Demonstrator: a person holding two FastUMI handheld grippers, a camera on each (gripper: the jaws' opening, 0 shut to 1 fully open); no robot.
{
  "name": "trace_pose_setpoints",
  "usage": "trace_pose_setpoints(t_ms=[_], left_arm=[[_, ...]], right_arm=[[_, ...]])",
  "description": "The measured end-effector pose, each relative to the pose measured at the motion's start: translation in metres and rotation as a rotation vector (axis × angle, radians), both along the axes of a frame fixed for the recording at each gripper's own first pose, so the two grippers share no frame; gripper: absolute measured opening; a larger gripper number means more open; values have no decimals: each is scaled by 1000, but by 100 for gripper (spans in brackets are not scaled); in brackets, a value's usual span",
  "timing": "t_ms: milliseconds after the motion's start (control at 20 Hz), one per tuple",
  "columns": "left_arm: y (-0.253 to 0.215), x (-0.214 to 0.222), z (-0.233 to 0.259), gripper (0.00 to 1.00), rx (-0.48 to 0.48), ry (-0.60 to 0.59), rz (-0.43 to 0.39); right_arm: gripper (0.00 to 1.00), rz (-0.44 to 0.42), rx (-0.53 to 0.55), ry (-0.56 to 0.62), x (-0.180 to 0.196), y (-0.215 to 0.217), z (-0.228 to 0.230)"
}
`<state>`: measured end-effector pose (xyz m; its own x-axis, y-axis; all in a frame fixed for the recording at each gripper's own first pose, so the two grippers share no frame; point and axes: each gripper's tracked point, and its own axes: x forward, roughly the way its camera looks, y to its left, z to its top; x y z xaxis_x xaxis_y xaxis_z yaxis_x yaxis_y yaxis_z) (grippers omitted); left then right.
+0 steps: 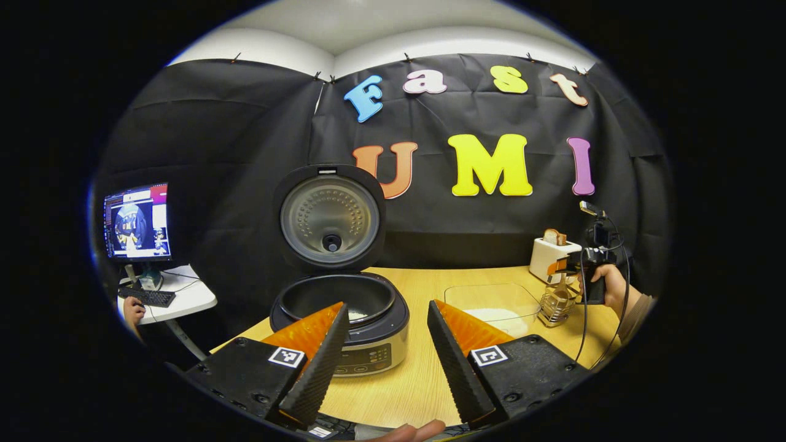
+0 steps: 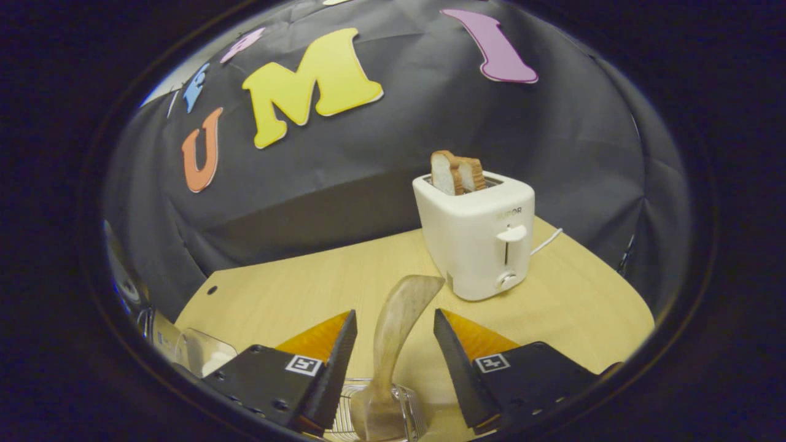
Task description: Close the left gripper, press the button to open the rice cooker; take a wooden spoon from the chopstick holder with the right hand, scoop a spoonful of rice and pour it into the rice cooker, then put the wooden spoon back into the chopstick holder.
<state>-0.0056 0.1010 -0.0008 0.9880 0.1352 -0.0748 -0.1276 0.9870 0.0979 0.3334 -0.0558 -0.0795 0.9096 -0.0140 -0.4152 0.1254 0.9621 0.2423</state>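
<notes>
Rice cooker (image 1: 344,319) stands with its lid (image 1: 330,216) raised and a little rice in the pot. Left gripper (image 1: 384,362) hangs in front of it, jaws apart, holding nothing. Right gripper (image 2: 391,362) is spread on either side of the wooden spoon (image 2: 399,325), which stands in the wire chopstick holder (image 2: 381,417); the fingers do not touch the handle, so the spoon seems just returned. To finish cleanly, draw the right gripper straight up and back, clear of the handle. The toaster (image 2: 476,236) stands near ahead; open table (image 2: 295,288) lies to its left.
</notes>
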Motion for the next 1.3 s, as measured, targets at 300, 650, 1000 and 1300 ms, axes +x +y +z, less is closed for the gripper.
trace_pose_setpoints(t_ms=[300,650,1000,1300], left_arm=[[9,1,-8,83,9,39,26],[7,-4,-2,83,27,31,23],[15,-13,7,83,19,12,36],[27,-14,9,83,-19,1,37]], right_arm=[[24,-16,8,22,-9,-5,6],[19,-17,-101,-1,-58,14,34],[14,-41,-171,-58,-81,33,85],[14,0,-195,-174,-100,75,140]])
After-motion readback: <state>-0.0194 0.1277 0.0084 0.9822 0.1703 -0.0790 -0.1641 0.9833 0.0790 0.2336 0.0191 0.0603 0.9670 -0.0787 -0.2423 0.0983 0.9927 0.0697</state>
